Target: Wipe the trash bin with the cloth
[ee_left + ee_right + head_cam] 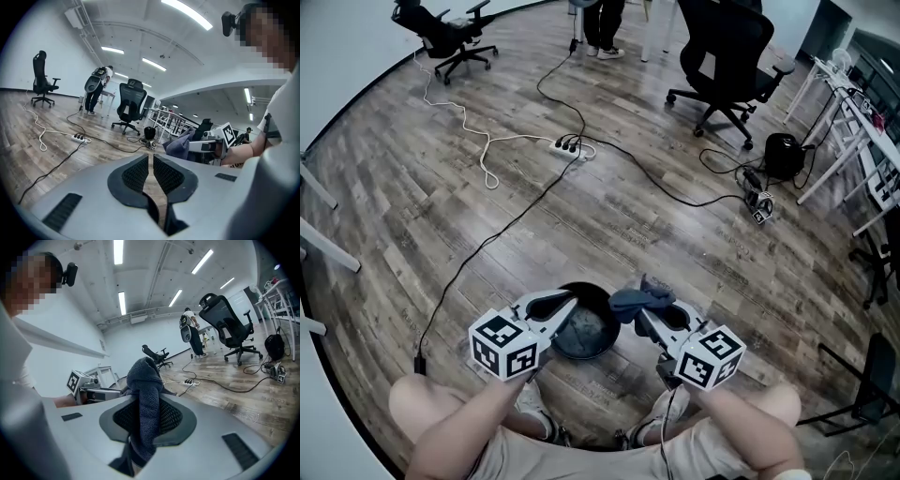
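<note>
Down low, both forearms reach forward over trash bin [602,292]. Left gripper [574,302] empty, jaws a slit apart. Right gripper [643,315] clamps cloth [639,299].

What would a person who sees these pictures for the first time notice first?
The dark cloth catches the eye first, clamped in the jaws of the right tool by the right rim of the black trash bin, which stands on the wooden floor near the person's feet. Next is the left tool at the bin's left rim, its jaws only a slit apart with nothing between them.
</note>
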{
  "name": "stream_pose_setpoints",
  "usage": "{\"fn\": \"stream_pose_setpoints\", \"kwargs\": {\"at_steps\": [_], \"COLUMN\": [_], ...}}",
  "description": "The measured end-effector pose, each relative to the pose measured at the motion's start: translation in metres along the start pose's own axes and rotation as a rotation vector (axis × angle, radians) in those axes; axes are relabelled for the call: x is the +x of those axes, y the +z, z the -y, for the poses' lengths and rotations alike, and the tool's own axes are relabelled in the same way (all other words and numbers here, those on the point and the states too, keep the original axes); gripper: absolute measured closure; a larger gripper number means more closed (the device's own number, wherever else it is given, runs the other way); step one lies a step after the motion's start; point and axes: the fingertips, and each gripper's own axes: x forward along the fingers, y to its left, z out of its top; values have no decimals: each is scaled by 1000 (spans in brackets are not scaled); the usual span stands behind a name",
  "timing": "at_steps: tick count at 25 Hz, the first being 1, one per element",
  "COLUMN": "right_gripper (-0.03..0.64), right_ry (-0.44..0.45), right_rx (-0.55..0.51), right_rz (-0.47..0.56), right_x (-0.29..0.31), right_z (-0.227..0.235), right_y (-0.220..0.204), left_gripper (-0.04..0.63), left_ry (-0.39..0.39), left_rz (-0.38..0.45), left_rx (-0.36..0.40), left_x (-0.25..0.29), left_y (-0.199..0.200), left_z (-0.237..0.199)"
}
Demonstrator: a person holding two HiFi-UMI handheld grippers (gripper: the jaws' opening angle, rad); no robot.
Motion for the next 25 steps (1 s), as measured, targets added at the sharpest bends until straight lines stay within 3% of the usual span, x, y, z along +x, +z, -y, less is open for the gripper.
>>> {"fn": "stream_pose_setpoints", "kwargs": {"at_steps": [7,11,19,25], "right_gripper": [540,540,540,540], "right_ry": [4,-1,8,-8], "right_rx": [27,46,96,107], "right_rz": [1,6,-19,-2], "right_x": [-8,-15,-25,-30], "right_z": [-3,-3,-4,3], "right_y": [-4,-6,-20,-17], "left_gripper": [583,584,584,584], "left_ry": [25,0,-64,-82], "left_rz": [-12,-13,-46,-60], "left_rx": [-74,-143,-189,-182], "left_x": [-1,1,15,21], "left_y": [-8,-15,-19,-21], "left_z": [-6,-3,17,22]}}
